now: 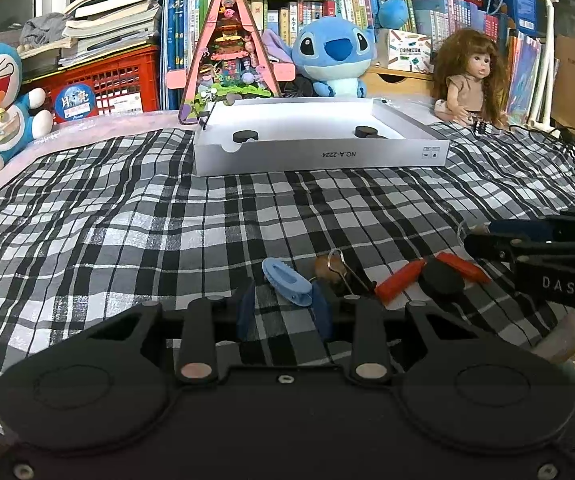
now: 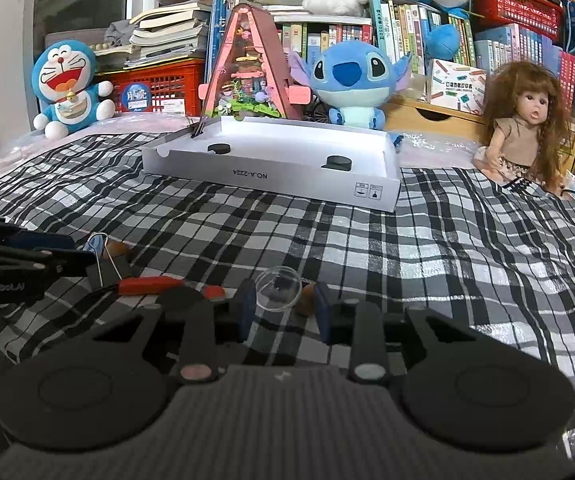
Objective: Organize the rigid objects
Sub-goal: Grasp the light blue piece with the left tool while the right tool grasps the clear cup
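Two open tongs (image 1: 285, 312) (image 2: 283, 312) hold nothing. Right one straddles a clear plastic cup (image 2: 278, 289): light, slippery, easily squashed; pinch its sides gently.

A child's bedroom: plaid bedspread (image 1: 247, 208), plush toys (image 1: 329, 56), bookshelves (image 1: 295, 12).

Clear dome (image 2: 278, 289) between open fingers (image 2: 246, 309)

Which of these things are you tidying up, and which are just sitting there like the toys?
Being tidied: blue clip, red-handled pliers, clear round dish, black discs already in the white box.

Just sitting there: Doraemon plush, Stitch plush, doll, books, red crate.
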Tool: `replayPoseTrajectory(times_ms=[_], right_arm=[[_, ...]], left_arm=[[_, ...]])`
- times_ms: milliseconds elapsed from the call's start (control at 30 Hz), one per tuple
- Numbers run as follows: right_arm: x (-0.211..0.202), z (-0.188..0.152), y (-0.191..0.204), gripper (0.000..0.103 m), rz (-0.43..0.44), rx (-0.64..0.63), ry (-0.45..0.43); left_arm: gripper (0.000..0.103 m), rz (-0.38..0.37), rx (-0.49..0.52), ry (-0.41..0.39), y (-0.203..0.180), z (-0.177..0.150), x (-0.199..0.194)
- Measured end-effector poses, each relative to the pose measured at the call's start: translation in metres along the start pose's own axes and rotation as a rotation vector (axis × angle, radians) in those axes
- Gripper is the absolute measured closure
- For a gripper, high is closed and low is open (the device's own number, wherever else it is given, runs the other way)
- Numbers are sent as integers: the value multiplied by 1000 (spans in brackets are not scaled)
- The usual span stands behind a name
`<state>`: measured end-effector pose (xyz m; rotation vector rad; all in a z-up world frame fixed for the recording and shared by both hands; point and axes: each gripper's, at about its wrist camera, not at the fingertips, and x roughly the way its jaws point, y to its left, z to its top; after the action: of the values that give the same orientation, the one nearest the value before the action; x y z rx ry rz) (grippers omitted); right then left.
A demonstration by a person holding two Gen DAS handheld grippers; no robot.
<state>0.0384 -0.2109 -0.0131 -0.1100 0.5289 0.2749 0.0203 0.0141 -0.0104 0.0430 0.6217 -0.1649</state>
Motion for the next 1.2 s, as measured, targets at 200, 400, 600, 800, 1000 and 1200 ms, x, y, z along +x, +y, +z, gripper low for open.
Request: replayPoseTrajectory(times_ms=[200, 400, 600, 800, 1000, 1200], right_arm=[[3, 2, 1, 66, 4, -8, -1], [6, 5, 5, 66, 21, -9, -1], [8, 6, 11, 65, 40, -25, -3], [15, 5, 12, 65, 62, 6, 31], [18, 4, 13, 62, 59, 6, 37], [15, 4, 12, 52, 43, -4, 25]], left_arm=[[72, 11, -5, 2, -1, 3, 8], [68, 47, -1, -11, -3, 5, 14], [67, 66, -2, -16, -2, 5, 15], [63, 74, -3, -22, 0, 3, 15], [61, 82, 5, -21, 0, 3, 16], [61, 81, 4, -20, 0, 4, 17]])
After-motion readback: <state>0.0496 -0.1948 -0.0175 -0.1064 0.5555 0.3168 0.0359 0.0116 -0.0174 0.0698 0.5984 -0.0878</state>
